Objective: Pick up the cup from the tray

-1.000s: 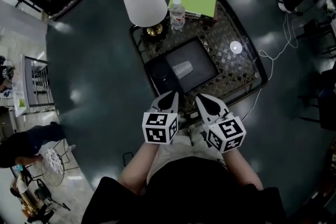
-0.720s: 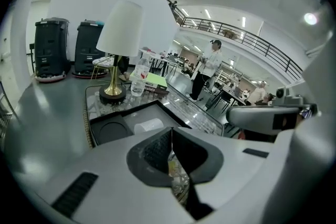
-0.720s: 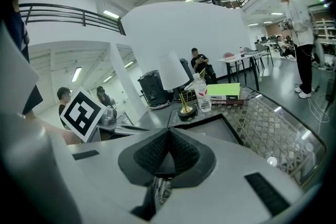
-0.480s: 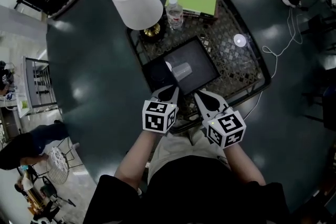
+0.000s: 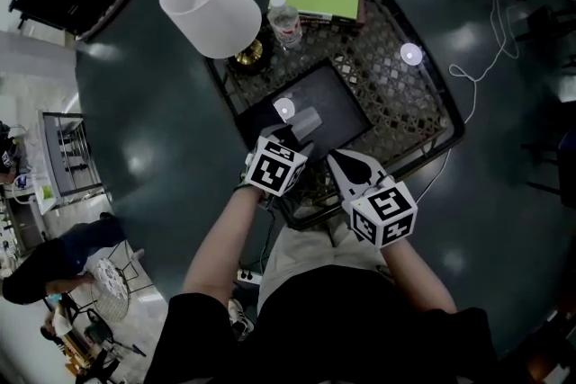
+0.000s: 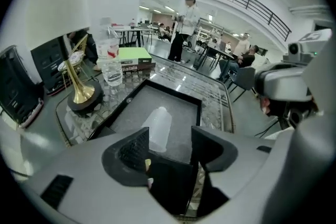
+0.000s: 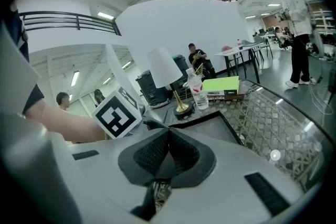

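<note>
Left gripper view: left hand-held gripper (image 6: 170, 136) jaws opening, nothing between them; cup (image 6: 159, 128) on tray (image 6: 137, 93) just ahead. Approach step. Next: advance around cup, close. Right hand-held gripper (image 7: 168, 136) jaws together, empty.

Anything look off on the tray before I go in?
The translucent plastic cup appears to lie on its side on the black tray, narrow end pointing away from the left gripper, whose jaws are opening with nothing between them. Nothing spilled.
</note>
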### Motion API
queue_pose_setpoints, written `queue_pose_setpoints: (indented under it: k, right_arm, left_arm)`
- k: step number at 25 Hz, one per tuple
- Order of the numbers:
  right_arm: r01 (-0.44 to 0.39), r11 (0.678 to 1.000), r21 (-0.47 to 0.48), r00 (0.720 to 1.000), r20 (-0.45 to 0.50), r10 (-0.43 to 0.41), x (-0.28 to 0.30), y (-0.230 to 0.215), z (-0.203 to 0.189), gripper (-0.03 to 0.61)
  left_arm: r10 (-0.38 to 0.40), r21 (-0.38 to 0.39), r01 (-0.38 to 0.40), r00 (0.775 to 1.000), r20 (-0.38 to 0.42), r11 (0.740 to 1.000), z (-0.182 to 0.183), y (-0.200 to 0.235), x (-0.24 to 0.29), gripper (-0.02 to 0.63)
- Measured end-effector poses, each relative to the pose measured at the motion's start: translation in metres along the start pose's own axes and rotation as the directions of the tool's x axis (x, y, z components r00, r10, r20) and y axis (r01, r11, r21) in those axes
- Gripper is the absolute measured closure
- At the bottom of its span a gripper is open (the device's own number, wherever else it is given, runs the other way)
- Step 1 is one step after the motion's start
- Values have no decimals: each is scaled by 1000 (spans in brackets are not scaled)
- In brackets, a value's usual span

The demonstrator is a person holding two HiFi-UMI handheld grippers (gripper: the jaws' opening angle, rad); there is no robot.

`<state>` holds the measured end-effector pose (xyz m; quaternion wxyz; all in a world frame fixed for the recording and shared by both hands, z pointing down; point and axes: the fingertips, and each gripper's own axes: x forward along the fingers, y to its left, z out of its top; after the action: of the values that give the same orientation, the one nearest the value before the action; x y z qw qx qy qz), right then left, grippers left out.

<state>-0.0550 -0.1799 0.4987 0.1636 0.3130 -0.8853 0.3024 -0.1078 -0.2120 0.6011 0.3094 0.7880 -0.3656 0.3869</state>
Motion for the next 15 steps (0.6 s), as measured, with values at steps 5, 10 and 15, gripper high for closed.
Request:
queue_pose_setpoints:
  k: [5,10,15]
  right_arm:
    - [2,1000,16,1000,-13,-2,0,-9,-7,568]
    - [7,999,32,1000,-25,-6,0,-20,-9,568]
    - [7,999,45,999,-33,-6,3,-26,-10,568]
  left_arm:
    - [17,128,-5,996,-91,992,6,15,26,319]
    - [12,198,26,981,-191,980,8,22,46,302]
    - [4,260,79,953,-304,962,-2,25,66,296]
